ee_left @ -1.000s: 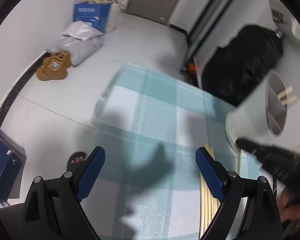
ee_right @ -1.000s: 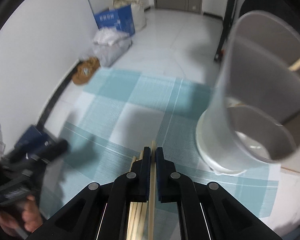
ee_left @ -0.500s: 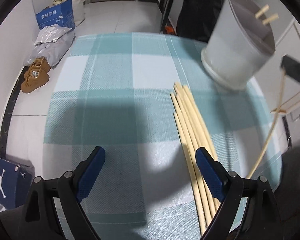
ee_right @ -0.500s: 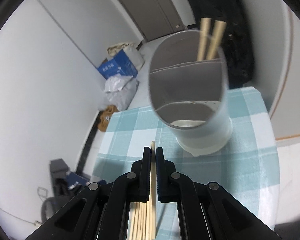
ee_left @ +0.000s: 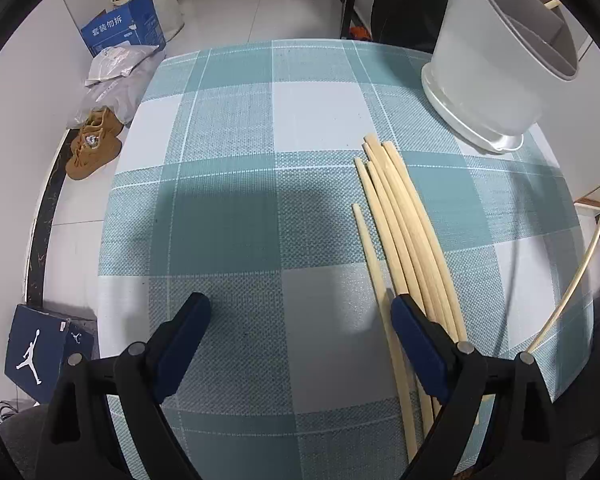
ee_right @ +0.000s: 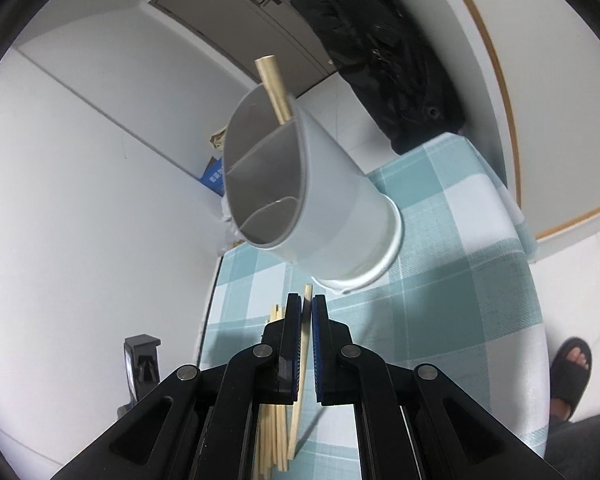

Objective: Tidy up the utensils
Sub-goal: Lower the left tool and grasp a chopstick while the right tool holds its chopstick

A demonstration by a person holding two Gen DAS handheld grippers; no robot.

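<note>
Several wooden chopsticks (ee_left: 404, 232) lie in a bundle on the teal checked tablecloth (ee_left: 236, 208); they also show in the right wrist view (ee_right: 274, 436). A white divided utensil holder (ee_left: 496, 60) stands at the far right with chopsticks in its back compartment (ee_right: 274, 92). My left gripper (ee_left: 300, 328) is open and empty, low over the cloth, its right finger beside the bundle. My right gripper (ee_right: 307, 312) is shut on one chopstick (ee_right: 302, 364), lifted and tilted toward the holder (ee_right: 300, 196). That chopstick shows at the right edge of the left wrist view (ee_left: 576, 280).
The small table ends close on all sides. On the floor at the left are brown shoes (ee_left: 94, 144), a blue carton (ee_left: 122, 28), grey bags (ee_left: 116, 76) and a dark shoebox (ee_left: 40, 348). A black bag (ee_right: 384, 52) leans behind the table. A sandalled foot (ee_right: 572, 368) is at the right.
My right gripper has lifted its chopstick up off the bundle and tilted toward the holder. My left gripper has swung over the table and moved down closer to the cloth, still open.
</note>
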